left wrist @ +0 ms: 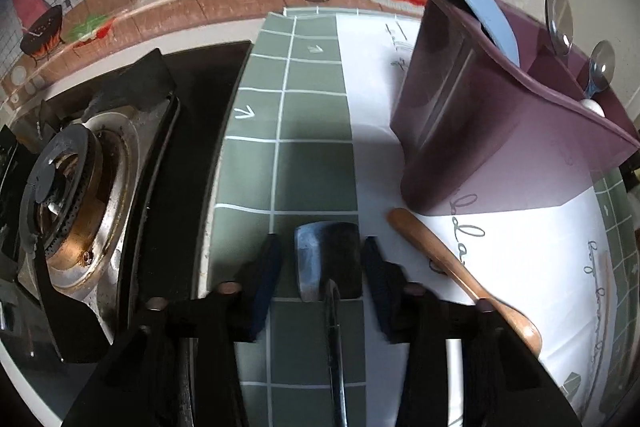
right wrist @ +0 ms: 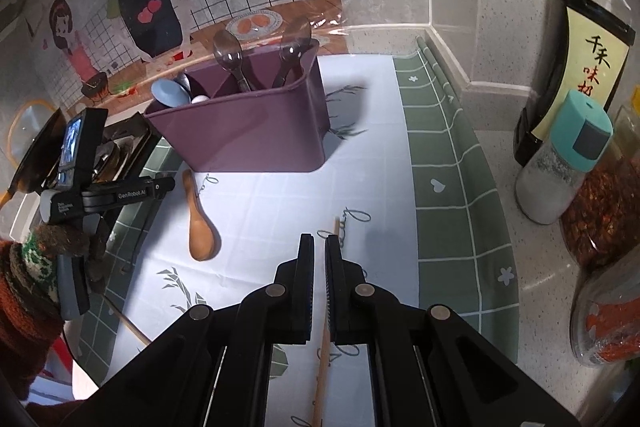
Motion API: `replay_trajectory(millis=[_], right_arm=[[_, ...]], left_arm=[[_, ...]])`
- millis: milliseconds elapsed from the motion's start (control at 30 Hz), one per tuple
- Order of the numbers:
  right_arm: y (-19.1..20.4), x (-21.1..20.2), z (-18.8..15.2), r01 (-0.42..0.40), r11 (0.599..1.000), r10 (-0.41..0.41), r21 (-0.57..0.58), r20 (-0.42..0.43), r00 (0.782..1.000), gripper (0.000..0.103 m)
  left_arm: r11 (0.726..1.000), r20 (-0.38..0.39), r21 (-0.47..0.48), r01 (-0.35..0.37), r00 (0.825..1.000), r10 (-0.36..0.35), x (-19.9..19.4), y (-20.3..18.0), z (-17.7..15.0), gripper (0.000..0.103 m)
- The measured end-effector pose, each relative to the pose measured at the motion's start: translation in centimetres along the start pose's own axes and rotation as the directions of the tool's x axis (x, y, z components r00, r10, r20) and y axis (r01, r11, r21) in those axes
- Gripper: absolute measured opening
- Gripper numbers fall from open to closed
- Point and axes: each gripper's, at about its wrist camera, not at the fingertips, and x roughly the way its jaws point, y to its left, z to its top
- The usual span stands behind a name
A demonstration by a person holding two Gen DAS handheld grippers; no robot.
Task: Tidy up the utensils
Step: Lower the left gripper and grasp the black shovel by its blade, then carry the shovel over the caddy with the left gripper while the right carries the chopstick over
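Note:
A metal spatula [left wrist: 326, 259] lies on the green-and-white cloth [left wrist: 312, 147], its thin handle running toward the camera. My left gripper [left wrist: 322, 263] is open and straddles the blade, with a strip of cloth showing beside the left pad. A wooden spoon [left wrist: 440, 259] [right wrist: 200, 223] lies just right of it. Beyond stands the purple utensil holder [left wrist: 460, 107] [right wrist: 248, 131], holding a blue spoon [right wrist: 170, 93] and two clear spoons [right wrist: 228, 55]. My right gripper [right wrist: 320, 259] is shut above a wooden chopstick [right wrist: 322, 367] that lies on the cloth. I cannot tell whether it touches the chopstick.
A gas burner [left wrist: 76, 199] sits left of the cloth. At the right edge of the counter stand a dark sauce bottle [right wrist: 588, 59], a teal-capped shaker [right wrist: 560, 163] and chilli jars [right wrist: 608, 211]. A person's knitted sleeve [right wrist: 28, 267] is at the left. A tiled wall closes the back.

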Motion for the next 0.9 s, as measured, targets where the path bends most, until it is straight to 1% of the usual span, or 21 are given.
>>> replay_trajectory(millis=[67,133,267,300,367,433,533,633,800,867,900], right_arm=[[0.2,-0.3,0.2,-0.006,1.000,0.006,-0.010,0.013,1.000,0.005],[0.5,-0.2,0.1,0.002,0.999,-0.002,-0.035,0.011,1.000,0.005],[0.4,0.7,-0.5,-0.005,0.998,0.002,-0.067,-0.039,0.999,0.007],[0.2,0.8,-0.8,0.012,0.997,-0.015,-0.075,-0.045,0.999,0.008],[-0.2,1.6,-1.5,0.045,0.995,-0.052,-0.084,-0.075,0.996,0.013],[-0.6,2.4,-2.0,0.048,0.996,-0.057,-0.081,-0.104,0.993,0.013],[-0.8,3.9,-2.4,0.045,0.996,-0.056,-0.075,-0.146,0.988,0.013],[-0.6,5.2,-2.6,0.032,0.998,-0.042,-0.062,-0.171,0.984,0.013],[-0.1,6.2,-2.2,0.039,0.997,-0.050,-0.071,-0.165,0.985,0.013],[0.2,6.4,-2.1,0.062,0.993,-0.078,-0.104,-0.158,0.984,0.008],[0.6,6.5,-2.1,0.077,0.990,-0.096,-0.123,-0.158,0.983,0.007]], left_arm=[[0.998,0.025,-0.035,0.057,0.998,-0.056,-0.6,0.7,-0.8,0.033],[0.997,0.045,-0.038,0.065,0.997,-0.063,-1.4,0.8,-1.7,0.033],[0.995,0.110,-0.028,0.101,0.989,-0.097,-4.8,0.4,-3.6,0.033],[0.993,0.130,-0.024,0.113,0.986,-0.109,-5.9,0.3,-3.9,0.033],[0.989,0.165,-0.020,0.143,0.977,-0.138,-8.1,0.1,-4.6,0.033],[0.986,0.185,-0.016,0.165,0.970,-0.159,-9.5,-0.1,-5.1,0.033],[0.979,0.209,-0.010,0.205,0.958,-0.199,-11.6,-0.5,-5.5,0.033],[0.973,0.218,-0.005,0.230,0.950,-0.223,-12.9,-1.0,-5.8,0.033],[0.972,0.234,0.023,0.236,0.944,-0.234,-14.2,-1.9,-6.0,0.033],[0.971,0.235,0.026,0.239,0.942,-0.239,-14.4,-2.1,-6.0,0.033],[0.970,0.237,0.026,0.241,0.941,-0.241,-14.5,-2.1,-6.0,0.033]])
